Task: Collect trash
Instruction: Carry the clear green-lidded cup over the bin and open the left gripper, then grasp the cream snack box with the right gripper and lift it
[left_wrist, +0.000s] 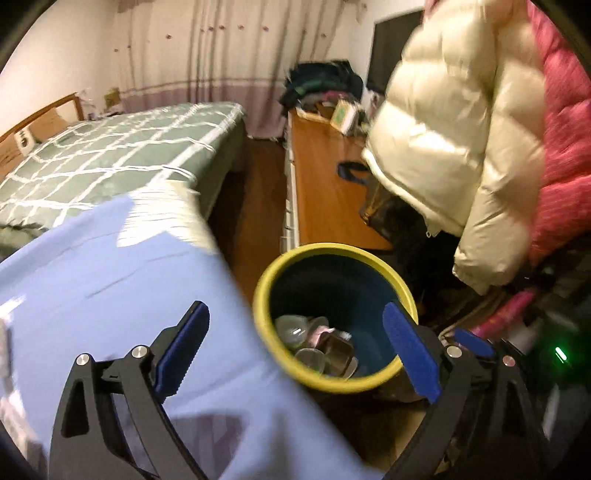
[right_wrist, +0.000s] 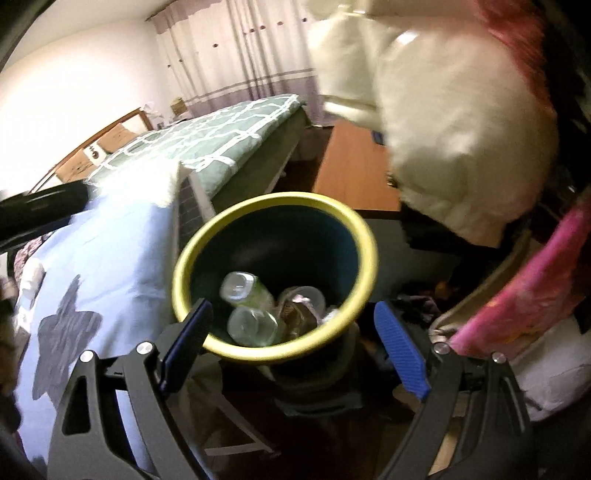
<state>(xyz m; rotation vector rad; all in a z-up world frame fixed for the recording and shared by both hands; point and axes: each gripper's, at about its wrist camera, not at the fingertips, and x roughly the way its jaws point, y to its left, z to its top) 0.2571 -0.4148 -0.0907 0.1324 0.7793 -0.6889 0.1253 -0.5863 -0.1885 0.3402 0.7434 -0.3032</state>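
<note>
Jaws of left gripper (left_wrist: 295, 343) and right gripper (right_wrist: 291, 334) both wide, empty, above yellow-rimmed bin (right_wrist: 364, 236).

No words, numbers or signs can be read anywhere here. The pictures are too blurry to show any letters.
</note>
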